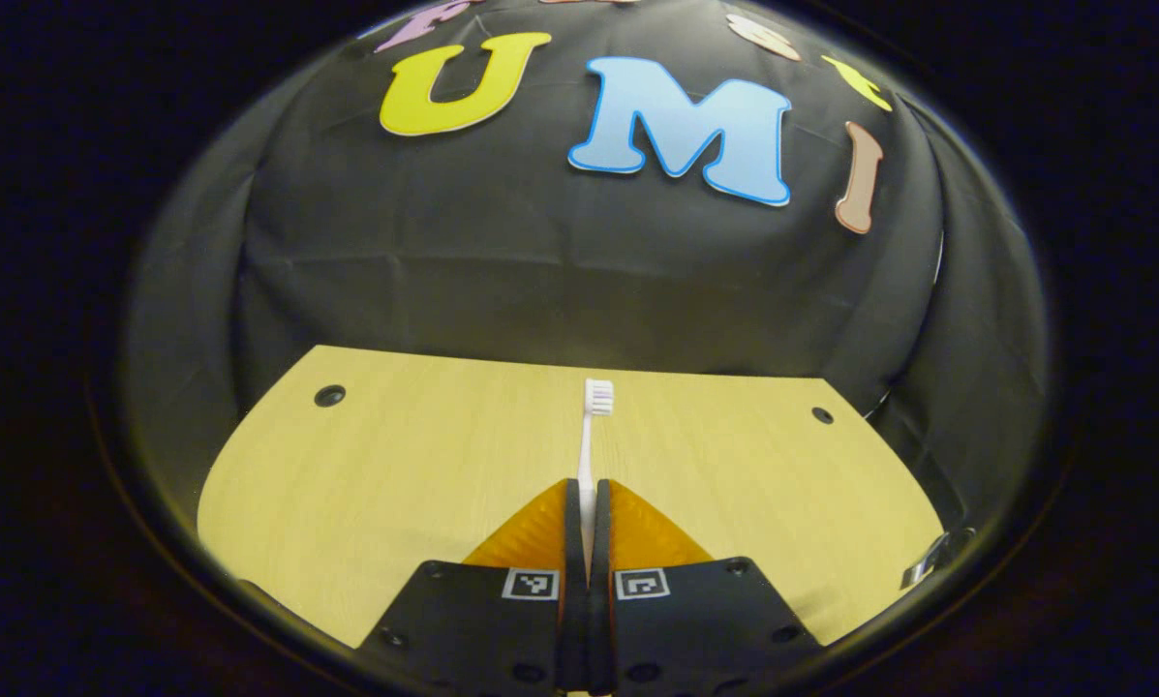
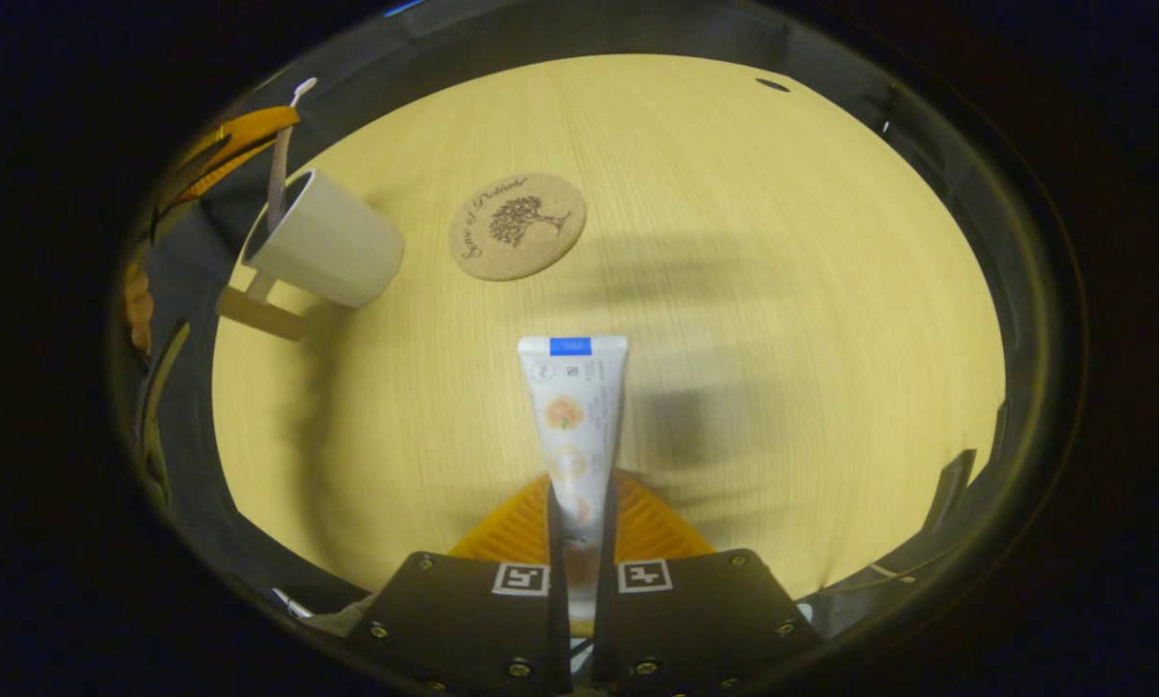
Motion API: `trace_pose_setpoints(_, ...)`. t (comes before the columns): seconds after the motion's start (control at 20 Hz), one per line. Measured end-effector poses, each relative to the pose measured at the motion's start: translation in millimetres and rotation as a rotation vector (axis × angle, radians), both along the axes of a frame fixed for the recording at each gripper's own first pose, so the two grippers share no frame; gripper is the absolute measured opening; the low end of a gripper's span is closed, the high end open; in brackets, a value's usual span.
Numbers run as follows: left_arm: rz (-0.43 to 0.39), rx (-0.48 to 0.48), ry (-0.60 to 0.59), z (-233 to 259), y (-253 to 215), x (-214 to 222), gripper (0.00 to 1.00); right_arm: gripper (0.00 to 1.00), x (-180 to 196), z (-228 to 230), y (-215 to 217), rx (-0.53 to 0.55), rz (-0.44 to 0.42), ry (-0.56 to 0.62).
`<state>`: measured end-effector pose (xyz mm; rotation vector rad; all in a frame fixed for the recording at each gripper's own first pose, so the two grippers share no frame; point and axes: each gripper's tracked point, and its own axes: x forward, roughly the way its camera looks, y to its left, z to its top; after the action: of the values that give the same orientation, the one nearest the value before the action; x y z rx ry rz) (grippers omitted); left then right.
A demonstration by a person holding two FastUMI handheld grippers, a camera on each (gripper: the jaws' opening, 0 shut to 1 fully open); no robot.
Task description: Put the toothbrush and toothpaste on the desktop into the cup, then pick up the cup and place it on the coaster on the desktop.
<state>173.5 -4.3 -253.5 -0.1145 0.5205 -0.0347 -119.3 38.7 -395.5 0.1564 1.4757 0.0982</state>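
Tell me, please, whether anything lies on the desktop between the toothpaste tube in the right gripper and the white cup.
Nothing visible does. In the right gripper view the right gripper grips the toothpaste tube, and bare desktop runs toward the white cup. The cork coaster lies off that line.

A pale wood-grain desktop (image 1: 424,455) carries small dark round holes (image 1: 329,395) near its far corners. Behind its far edge hangs the creased black cloth wall (image 1: 540,271), dimly lit.
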Motion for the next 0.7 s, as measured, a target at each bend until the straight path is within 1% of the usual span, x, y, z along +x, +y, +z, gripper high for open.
trace_pose_setpoints(0.25, 0.026, 0.028, 0.019, -28, 2, -7, 0.07, 0.12, 0, 0, 0, 0.006, 0.004, 0.004)
trace_pose_setpoints(0.4, 0.030, 0.046, 0.033, -35, 1, -14, 0.07, 0.12, 0, 0, 0, 0.008, 0.007, 0.007)
trace_pose_setpoints(0.45, 0.027, 0.051, 0.025, -33, 1, -13, 0.13, 0.11, 0, 0, -1, 0.010, 0.008, 0.008)
trace_pose_setpoints(0.5, 0.028, 0.052, 0.029, -33, 1, -15, 0.10, 0.12, 0, 0, 0, 0.011, 0.009, 0.009)
trace_pose_setpoints(0.6, 0.029, 0.040, 0.046, -38, 2, -18, 0.22, 0.12, 0, 0, -1, 0.011, 0.010, 0.008)
trace_pose_setpoints(0.7, 0.044, 0.044, 0.061, -42, 7, -24, 0.21, 0.12, 0, -1, 0, 0.010, 0.014, 0.006)
